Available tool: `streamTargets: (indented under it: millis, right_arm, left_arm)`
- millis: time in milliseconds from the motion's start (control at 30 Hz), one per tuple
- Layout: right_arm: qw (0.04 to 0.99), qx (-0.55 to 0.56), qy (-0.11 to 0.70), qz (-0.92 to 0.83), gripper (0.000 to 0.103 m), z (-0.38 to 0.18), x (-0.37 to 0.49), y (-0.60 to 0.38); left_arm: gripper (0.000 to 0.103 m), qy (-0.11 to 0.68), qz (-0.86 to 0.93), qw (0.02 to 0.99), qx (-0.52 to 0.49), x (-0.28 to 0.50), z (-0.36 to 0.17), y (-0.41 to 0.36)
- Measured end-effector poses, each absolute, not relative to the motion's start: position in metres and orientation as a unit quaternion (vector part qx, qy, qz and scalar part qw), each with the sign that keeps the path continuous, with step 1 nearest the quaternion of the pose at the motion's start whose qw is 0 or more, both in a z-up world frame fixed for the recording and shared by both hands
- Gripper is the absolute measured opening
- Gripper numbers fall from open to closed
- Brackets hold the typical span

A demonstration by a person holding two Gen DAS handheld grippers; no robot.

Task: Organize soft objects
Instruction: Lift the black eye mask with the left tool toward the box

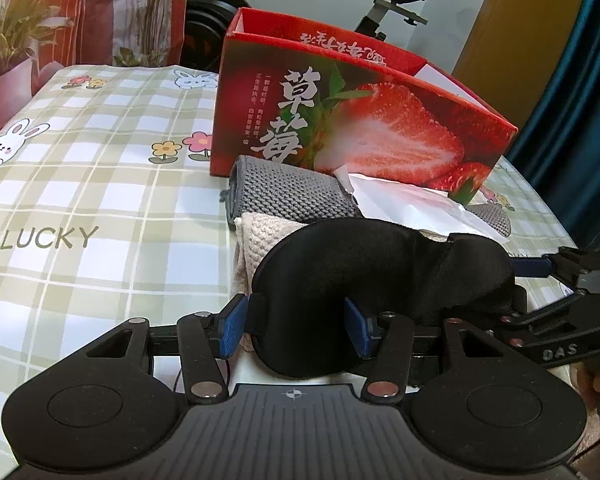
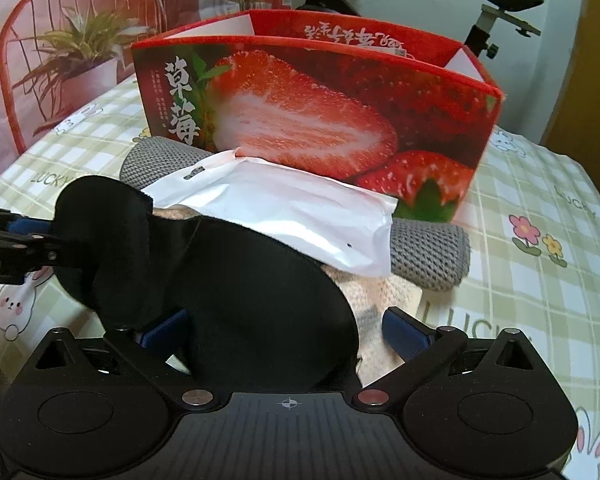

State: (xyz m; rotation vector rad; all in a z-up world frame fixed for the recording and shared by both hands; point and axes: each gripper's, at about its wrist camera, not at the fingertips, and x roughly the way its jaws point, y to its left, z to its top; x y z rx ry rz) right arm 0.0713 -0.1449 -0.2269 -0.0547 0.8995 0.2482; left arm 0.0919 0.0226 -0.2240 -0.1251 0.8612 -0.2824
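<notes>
A black padded sleep mask [image 1: 380, 272] lies on a cream knitted cloth [image 1: 260, 236], which lies over a grey knitted cloth [image 1: 288, 188]. A white packet [image 1: 404, 204] rests on the cloths behind the mask. My left gripper [image 1: 296, 326] straddles the mask's left lobe; both blue pads touch it, jaws still wide. My right gripper [image 2: 284, 330] straddles the other lobe [image 2: 260, 300] the same way. In the right wrist view the left gripper's fingers [image 2: 28, 240] hold the mask's far end. The red strawberry box [image 1: 360, 116] stands open just behind the pile.
A checked tablecloth with rabbits and flowers [image 1: 100, 200] covers the table. A potted plant [image 1: 8, 40] and a red wire chair [image 2: 80, 20] stand at the far left edge. An exercise bike [image 1: 396, 4] stands behind the box.
</notes>
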Motion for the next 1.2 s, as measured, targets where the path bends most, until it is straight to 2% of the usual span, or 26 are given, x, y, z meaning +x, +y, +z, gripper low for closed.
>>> streamTargets:
  millis: [133, 567, 833, 933, 1033, 1200]
  right_arm:
    - [0.896, -0.024, 0.428, 0.119, 0.101, -0.225, 0.057, -0.147]
    - [0.904, 0.019, 0.411, 0.114, 0.086, -0.222, 0.037, -0.156]
    - [0.903, 0.062, 0.41, 0.109, 0.086, -0.225, 0.047, -0.168]
    - [0.899, 0.082, 0.414, 0.12, 0.076, -0.225, 0.049, -0.169]
    - [0.902, 0.071, 0.405, 0.13, 0.073, -0.218, 0.045, -0.163]
    - [0.906, 0.077, 0.396, 0.124, 0.051, -0.209, 0.04, -0.167]
  left_arm:
    - [0.055, 0.417, -0.135, 0.897, -0.06, 0.09, -0.225, 0.023]
    - [0.055, 0.418, -0.138, 0.895, -0.069, 0.083, -0.23, 0.025]
    - [0.055, 0.417, -0.139, 0.895, -0.071, 0.083, -0.23, 0.026]
    - [0.054, 0.417, -0.141, 0.895, -0.072, 0.083, -0.23, 0.026]
    - [0.044, 0.414, -0.146, 0.895, -0.077, 0.081, -0.228, 0.026]
    - [0.032, 0.39, -0.149, 0.906, -0.07, 0.072, -0.216, 0.024]
